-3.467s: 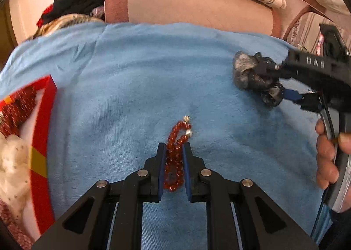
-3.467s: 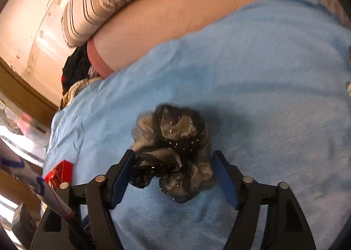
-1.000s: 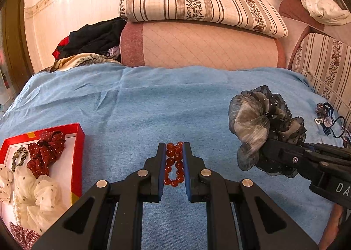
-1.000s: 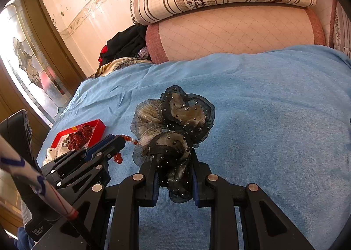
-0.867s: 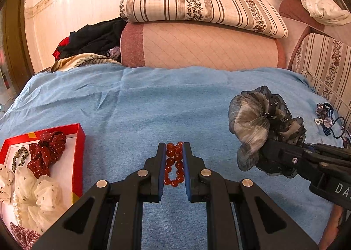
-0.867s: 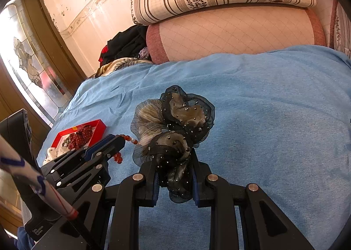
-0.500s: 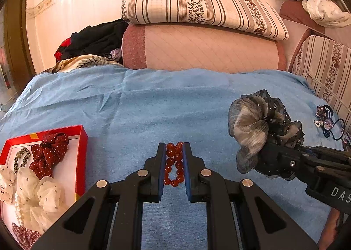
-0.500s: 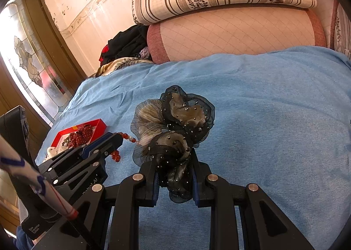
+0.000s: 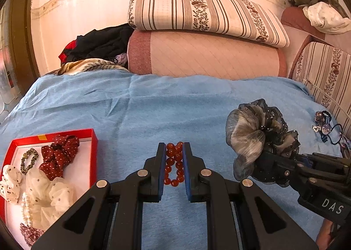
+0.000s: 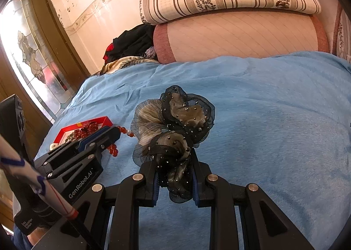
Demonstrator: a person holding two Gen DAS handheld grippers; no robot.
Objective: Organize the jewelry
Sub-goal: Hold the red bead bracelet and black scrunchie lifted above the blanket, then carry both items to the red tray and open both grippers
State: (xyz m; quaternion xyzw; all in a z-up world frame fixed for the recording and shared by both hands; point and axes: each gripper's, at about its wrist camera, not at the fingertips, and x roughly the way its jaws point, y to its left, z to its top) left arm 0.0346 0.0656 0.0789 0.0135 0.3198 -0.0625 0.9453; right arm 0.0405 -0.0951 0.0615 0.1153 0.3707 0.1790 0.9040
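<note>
My left gripper point(image 9: 173, 163) has its jaws nearly closed, clenched on a doubled strand of round, glossy red beads point(image 9: 174, 165) at the lower centre of the frame, lifted over the soft blue blanket point(image 9: 153, 107). My right gripper point(image 10: 174, 176) pinches a ruffled, sheer black-and-taupe scrunchie point(image 10: 173, 127) studded with tiny beads, jaws narrow around its gathered base. A red box point(image 9: 94, 151) with white lining sits lower left, holding frilly scrunchies and pearls.
</note>
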